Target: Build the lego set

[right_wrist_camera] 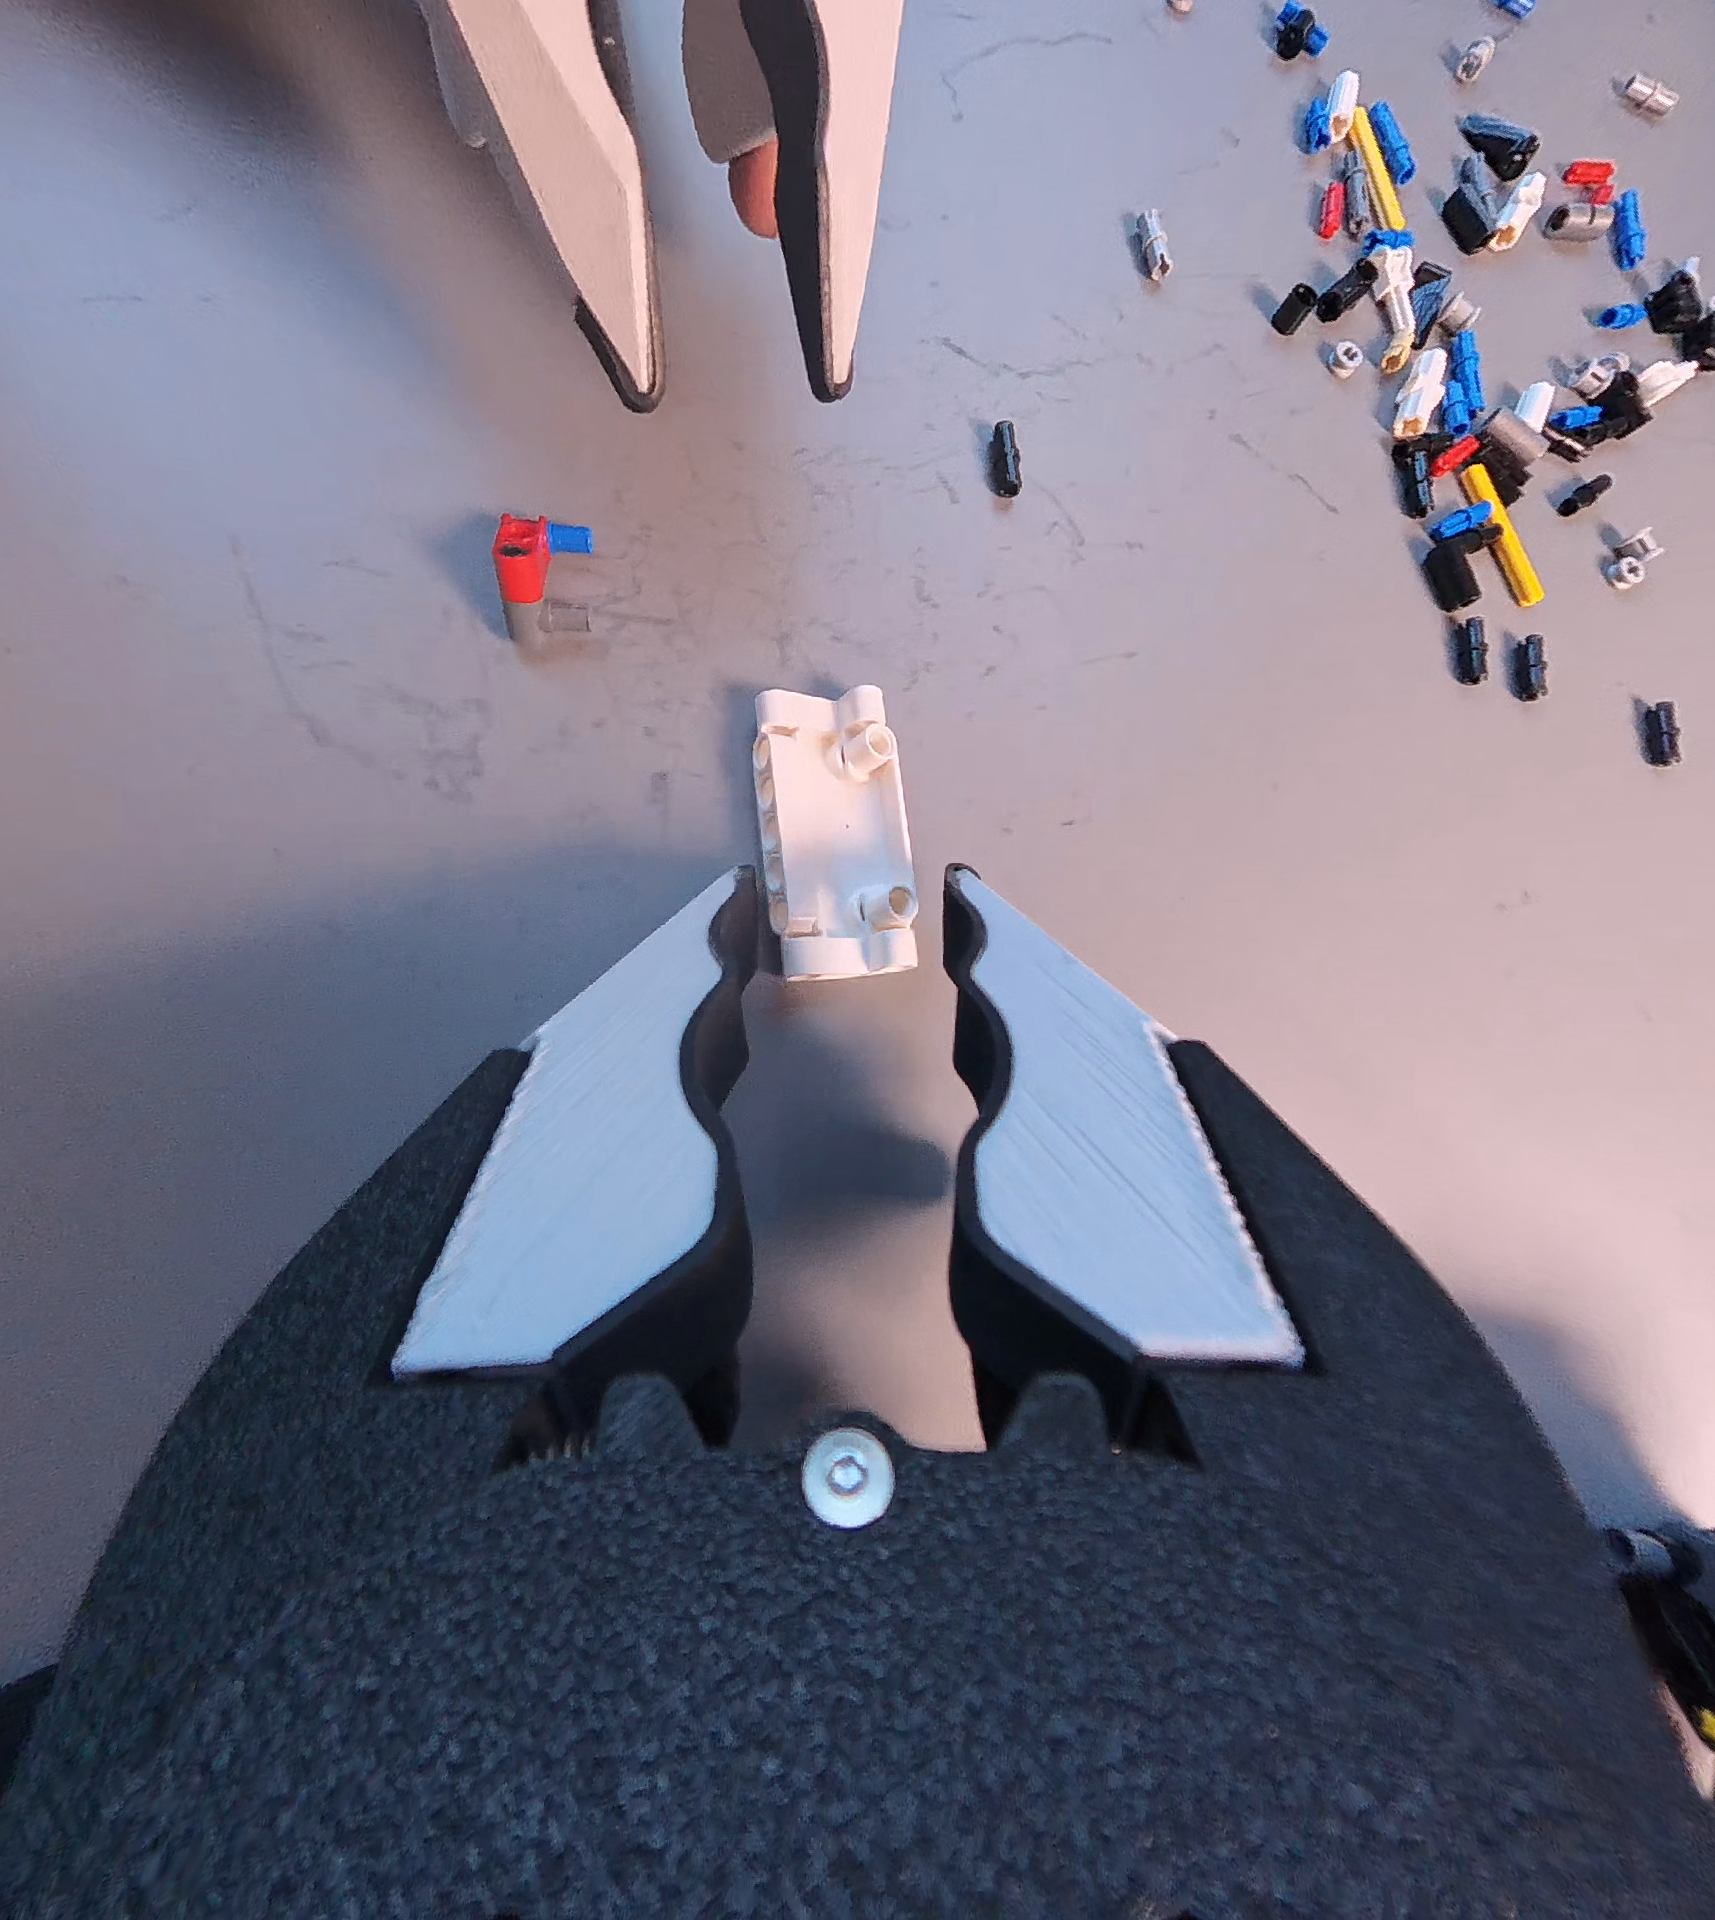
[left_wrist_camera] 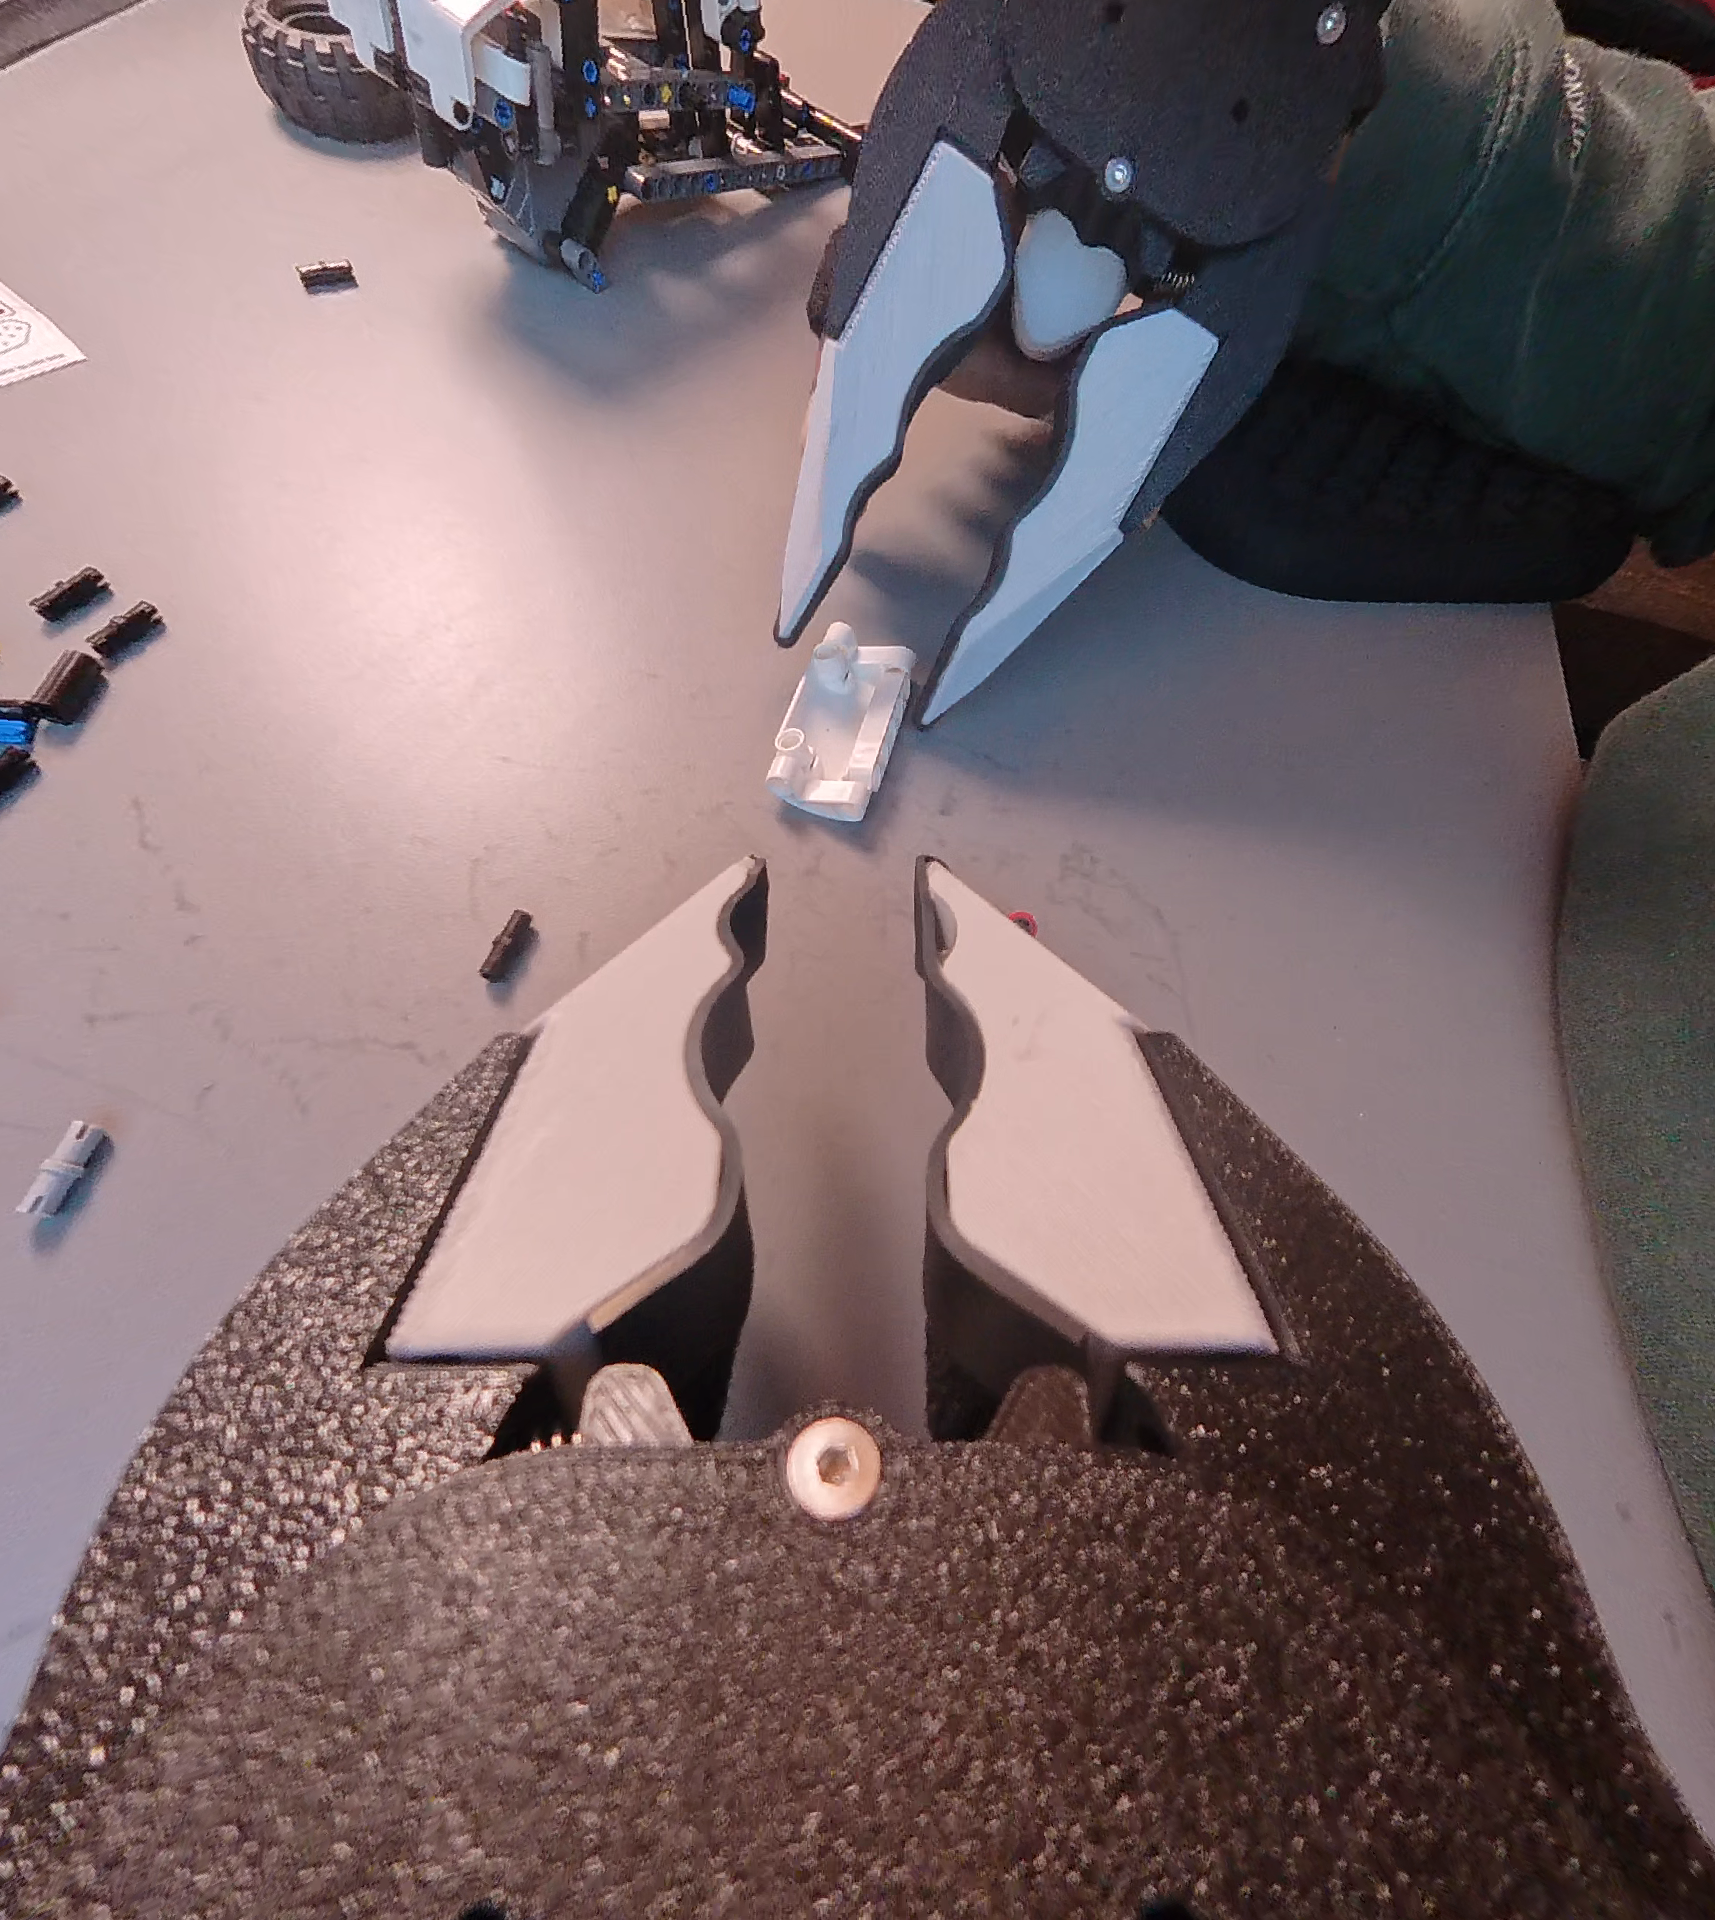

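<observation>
Your right tongs (right_wrist_camera: 848, 873) straddle the white panel (right_wrist_camera: 835, 831) on the table (right_wrist_camera: 209, 727), spread, gripping nothing; left tongs (left_wrist_camera: 840, 860) wait agape, empty — ready to assist.

Grey table (right_wrist_camera: 209, 312) with scattered lego pieces (right_wrist_camera: 1487, 343).
</observation>
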### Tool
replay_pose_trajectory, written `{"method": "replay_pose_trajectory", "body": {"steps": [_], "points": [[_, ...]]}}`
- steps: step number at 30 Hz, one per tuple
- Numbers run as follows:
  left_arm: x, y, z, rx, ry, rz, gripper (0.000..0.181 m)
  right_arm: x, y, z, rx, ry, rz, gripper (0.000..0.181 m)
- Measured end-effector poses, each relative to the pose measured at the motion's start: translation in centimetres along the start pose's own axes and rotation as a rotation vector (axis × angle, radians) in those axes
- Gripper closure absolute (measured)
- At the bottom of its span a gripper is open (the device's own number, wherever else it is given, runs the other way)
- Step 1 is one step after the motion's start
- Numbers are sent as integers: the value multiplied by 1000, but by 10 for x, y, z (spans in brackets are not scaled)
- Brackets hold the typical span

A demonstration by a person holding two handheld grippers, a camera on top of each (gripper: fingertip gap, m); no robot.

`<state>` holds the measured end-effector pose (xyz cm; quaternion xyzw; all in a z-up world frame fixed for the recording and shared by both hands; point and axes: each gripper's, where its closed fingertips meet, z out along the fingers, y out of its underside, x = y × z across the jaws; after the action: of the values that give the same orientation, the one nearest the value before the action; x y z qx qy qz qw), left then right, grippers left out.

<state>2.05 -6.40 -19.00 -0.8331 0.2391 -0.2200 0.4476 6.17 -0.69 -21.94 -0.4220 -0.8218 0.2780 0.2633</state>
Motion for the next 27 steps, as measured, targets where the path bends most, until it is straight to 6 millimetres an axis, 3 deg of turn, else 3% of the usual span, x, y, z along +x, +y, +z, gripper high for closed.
{"method": "replay_pose_trajectory", "body": {"steps": [13,20,23,27], "points": [[1,2,2,-15,10,-1,153,-4,0,0,10,-99,-10,155],[22,15,-1,-84,130,46,154,-4,7,-6,-53,-144,-124,154],[32,18,-1,-105,167,79,155,-7,2,-8,-37,-132,-111,143],[37,21,7,-128,152,146,155,-23,-15,-11,23,-150,-116,146]]}}
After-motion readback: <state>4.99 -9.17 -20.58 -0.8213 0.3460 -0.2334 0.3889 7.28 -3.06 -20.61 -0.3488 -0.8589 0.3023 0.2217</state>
